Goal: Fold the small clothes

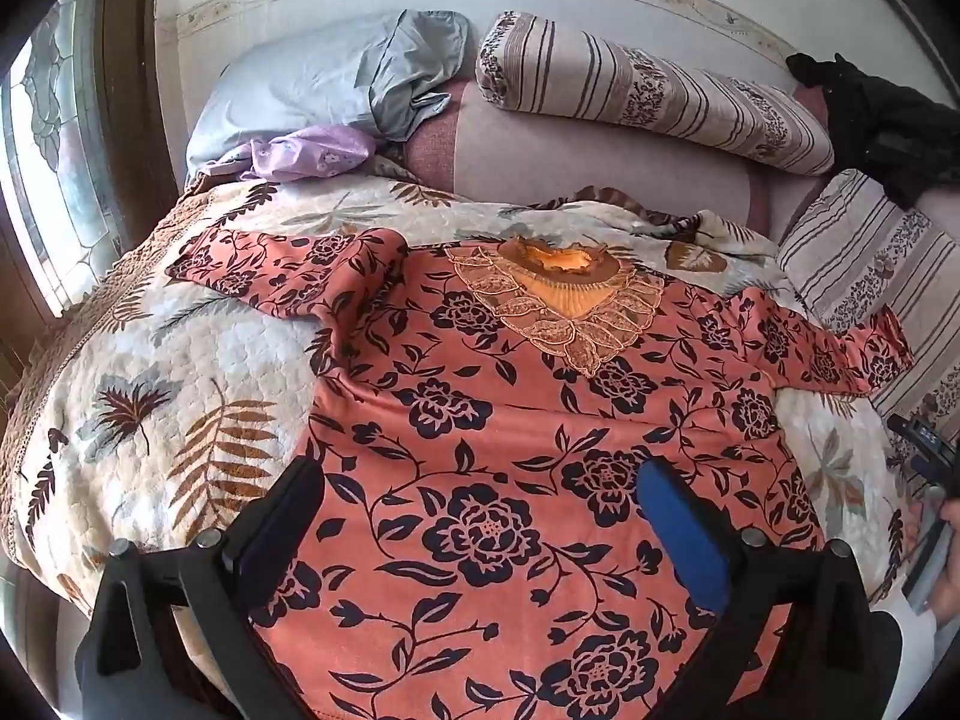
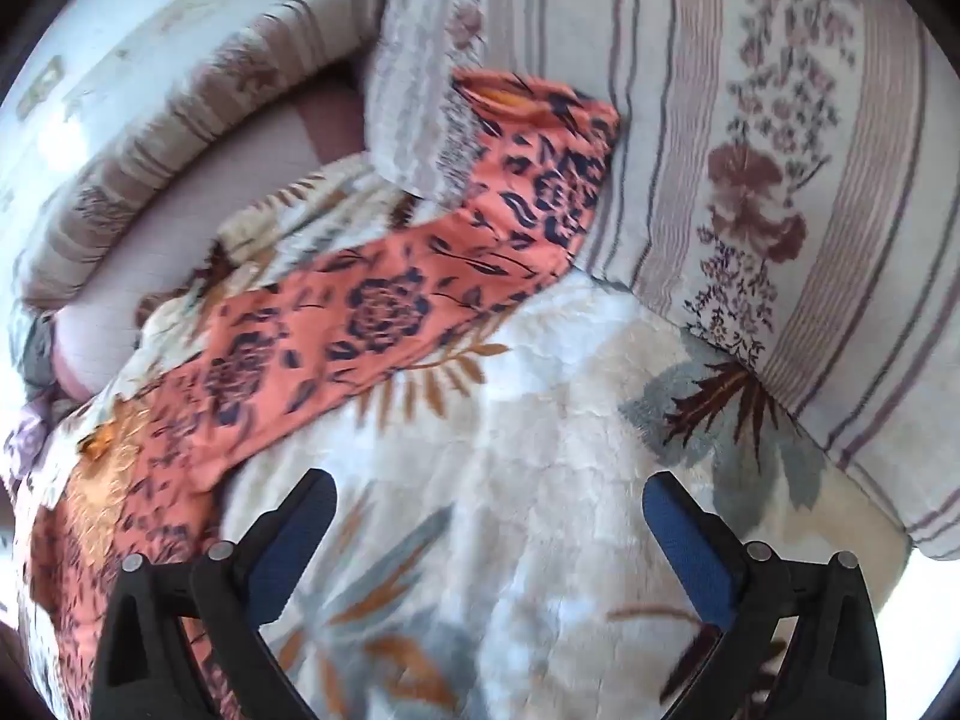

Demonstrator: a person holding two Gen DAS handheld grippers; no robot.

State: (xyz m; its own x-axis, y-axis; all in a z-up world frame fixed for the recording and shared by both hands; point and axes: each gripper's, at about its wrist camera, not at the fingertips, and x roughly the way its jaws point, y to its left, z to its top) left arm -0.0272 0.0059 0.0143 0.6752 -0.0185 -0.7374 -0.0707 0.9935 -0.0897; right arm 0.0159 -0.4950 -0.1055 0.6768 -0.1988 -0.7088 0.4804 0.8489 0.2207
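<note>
An orange-pink top with dark flowers (image 1: 498, 420) lies spread flat on the leaf-print quilt (image 1: 150, 360), its lace collar (image 1: 558, 294) toward the far side and both sleeves stretched out. My left gripper (image 1: 480, 480) hovers open above the top's lower body, nothing between its fingers. In the right wrist view the top's right sleeve (image 2: 384, 312) runs diagonally across the quilt (image 2: 540, 420), its cuff resting against a striped cushion. My right gripper (image 2: 489, 510) stands open over bare quilt, just below and to the right of that sleeve. The right gripper (image 1: 927, 456) also shows at the left view's right edge.
A striped bolster (image 1: 654, 90) and grey pillow (image 1: 324, 78) lie at the bed's head. A striped floral cushion (image 2: 780, 180) borders the quilt on the right. Dark clothing (image 1: 882, 120) sits at the far right. A stained-glass window (image 1: 48, 168) is at the left.
</note>
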